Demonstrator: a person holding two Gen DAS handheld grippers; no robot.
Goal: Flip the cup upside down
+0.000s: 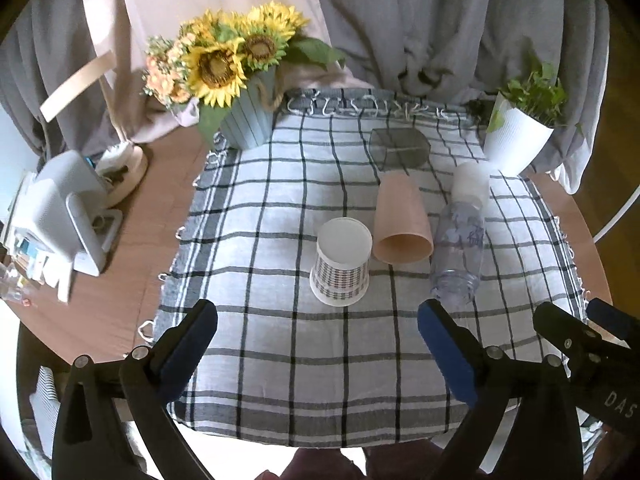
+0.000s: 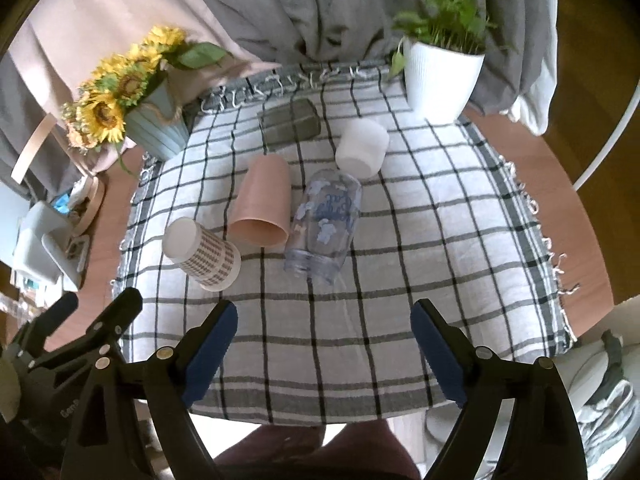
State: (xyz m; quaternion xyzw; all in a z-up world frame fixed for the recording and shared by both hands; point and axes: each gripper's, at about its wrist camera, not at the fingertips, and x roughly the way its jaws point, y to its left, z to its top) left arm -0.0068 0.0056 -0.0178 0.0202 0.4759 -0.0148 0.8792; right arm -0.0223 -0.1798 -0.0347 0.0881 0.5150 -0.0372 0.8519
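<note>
Five cups sit on our black-and-white checked cloth over the round brown bench: one white paper cup with a plaid band, standing upside down, base up; one pink plastic cup lying on its side; one clear printed glass, also on its side; one white cup; one dark see-through cup. Two potted plants stand at the back. Our left gripper and right gripper hover near the cloth's front edge, fingers wide apart, holding nothing.
</note>
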